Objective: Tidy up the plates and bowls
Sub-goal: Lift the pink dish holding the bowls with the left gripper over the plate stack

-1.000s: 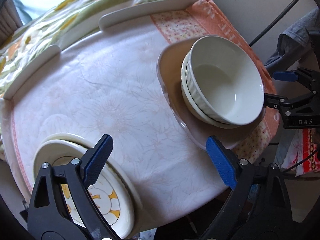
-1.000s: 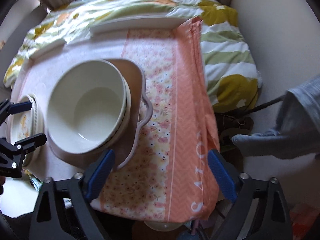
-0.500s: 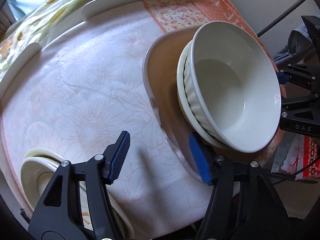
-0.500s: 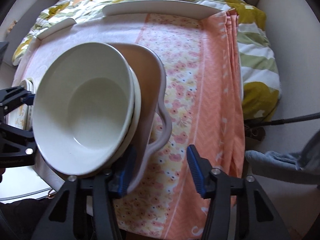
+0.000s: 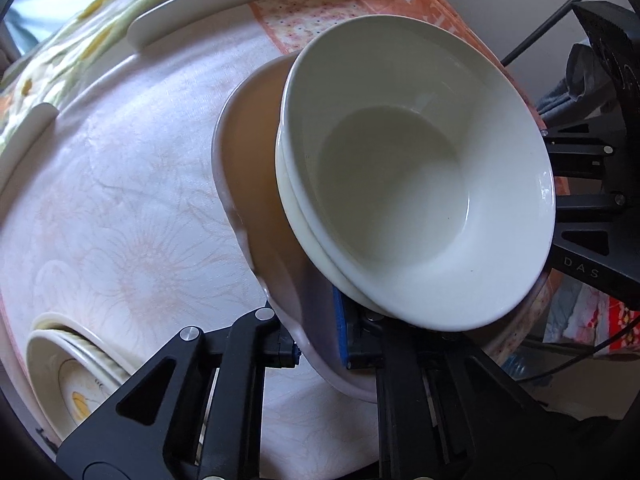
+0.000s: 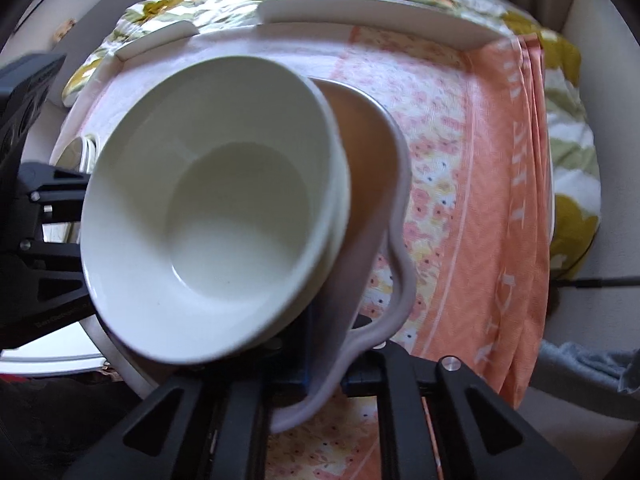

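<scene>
Fingers of both my grippers have just been closing, and each pair now pinches one rim of the same tan plate (image 5: 256,184). The left gripper (image 5: 320,344) has the wavy near edge of the plate between its blue pads, one pad above the rim and one below. The right gripper (image 6: 324,364) clamps the opposite rim, at the curved handle-like lobe just ahead of its fingers.

The plate is a shallow dish, tan inside with a pale, lilac-tinted scalloped rim. Two cream bowls (image 5: 416,168) sit nested on it, the upper one deep, glossy and empty, the lower one showing only as a second rim beneath. They lie off centre, filling the space just beyond both pairs of fingers. In the right view the bowls look tipped toward the camera, though the wide lens may exaggerate that.

The plate rests on, or just above, a desk (image 5: 120,184) covered with a pale floral cloth; I cannot tell whether it has left the surface. To the left of my left fingers, near the desk's edge, lies a second stack of small flower-painted dishes (image 5: 68,368).

To do this well, I would lift with both hands together and keep the plate level, since the loose bowls could slide on the smooth surface. The grips are thin rim pinches, so slow, even motion matters, with no twisting between the two hands.
</scene>
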Available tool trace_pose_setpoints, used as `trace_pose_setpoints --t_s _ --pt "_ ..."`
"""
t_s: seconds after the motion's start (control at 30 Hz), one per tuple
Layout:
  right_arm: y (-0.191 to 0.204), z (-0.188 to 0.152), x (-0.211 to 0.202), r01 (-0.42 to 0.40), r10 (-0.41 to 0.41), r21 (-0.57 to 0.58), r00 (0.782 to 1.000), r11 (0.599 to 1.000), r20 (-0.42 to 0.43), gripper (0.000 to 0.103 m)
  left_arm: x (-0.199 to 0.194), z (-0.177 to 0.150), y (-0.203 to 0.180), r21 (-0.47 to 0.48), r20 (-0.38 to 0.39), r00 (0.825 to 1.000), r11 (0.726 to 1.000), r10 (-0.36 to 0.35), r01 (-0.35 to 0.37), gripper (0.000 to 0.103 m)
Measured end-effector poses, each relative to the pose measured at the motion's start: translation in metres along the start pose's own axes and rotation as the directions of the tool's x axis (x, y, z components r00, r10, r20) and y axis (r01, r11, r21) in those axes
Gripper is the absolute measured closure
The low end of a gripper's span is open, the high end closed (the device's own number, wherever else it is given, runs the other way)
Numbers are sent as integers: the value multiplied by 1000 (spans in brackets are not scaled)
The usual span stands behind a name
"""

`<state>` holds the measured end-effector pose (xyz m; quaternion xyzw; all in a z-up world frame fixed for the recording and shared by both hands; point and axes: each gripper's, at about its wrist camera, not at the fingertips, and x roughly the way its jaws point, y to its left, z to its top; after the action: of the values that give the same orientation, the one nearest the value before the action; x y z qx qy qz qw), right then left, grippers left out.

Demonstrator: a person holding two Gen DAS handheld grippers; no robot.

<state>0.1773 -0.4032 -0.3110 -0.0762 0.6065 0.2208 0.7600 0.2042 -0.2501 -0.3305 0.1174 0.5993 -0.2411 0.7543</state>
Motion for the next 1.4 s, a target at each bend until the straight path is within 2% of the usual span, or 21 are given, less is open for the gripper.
trace_pose_setpoints --t_s 0.23,0.37,0.7,0.77,0.8,1.2,1.4 --pt "1 6 -10 7 -7 -1 999 1000 45 93 -16 -2 -1 -16 58 998 1000 18 -18 92" --pt "0 23 -23 19 -18 -20 997 1000 73 93 -30 3 7 -29 94 995 999 30 -27 92" --pt "50 44 -57 42 -34 -60 990 997 139 93 -90 -18 42 -62 176 983 997 50 -39 92" --pt "65 49 -61 45 -34 -68 988 997 148 93 -99 -28 53 -67 181 982 997 54 -42 92" --pt "72 50 -62 45 -34 -72 988 996 152 93 -103 -33 58 -133 184 977 987 112 -88 92" --pt "182 59 -45 19 -7 -81 989 997 151 93 -137 -133 134 -164 165 979 982 117 -90 92" --pt "229 55 -30 9 0 -64 990 998 141 93 -140 -174 156 -188 144 983 978 116 -88 92"
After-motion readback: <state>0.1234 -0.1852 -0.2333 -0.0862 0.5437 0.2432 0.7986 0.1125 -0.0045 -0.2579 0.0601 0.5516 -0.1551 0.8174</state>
